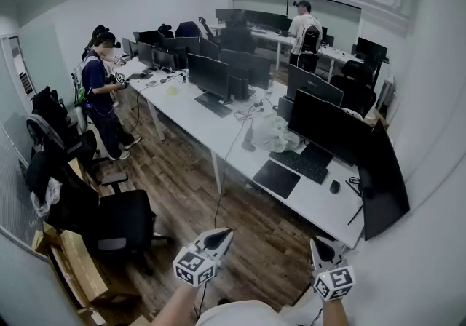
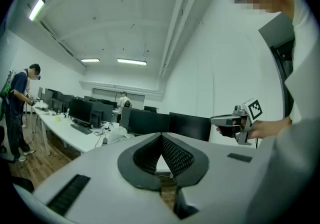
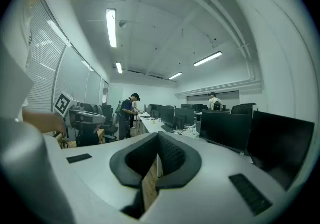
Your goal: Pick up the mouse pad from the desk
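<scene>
Mouse pad (image 1: pixel 277 178): laid flat on bench (image 1: pixel 193 110), just beside keyboard (image 1: pixel 304 166). Left gripper (image 1: pixel 222 236), right gripper (image 1: pixel 319 247): held well apart from it, fingers closed, nothing gripped.

Mouse pad (image 1: pixel 277 178): dark, lying flat near the front edge of the white table (image 1: pixel 191 119), just beside the keyboard (image 1: pixel 304 165).
Mouse (image 1: pixel 334 187): small and black, right of the keyboard, apart from the mouse pad.
Monitor (image 1: pixel 329 126): dark, behind the keyboard.
Left gripper (image 1: pixel 224 234): low in view over the wooden floor (image 1: pixel 182 172), jaws together, well apart from the table.
Right gripper (image 1: pixel 317 244): low at right, near the table's closest corner.
Person (image 1: pixel 100 92): standing at the table's far end.
Chair (image 1: pixel 120 219): black, at left.
</scene>
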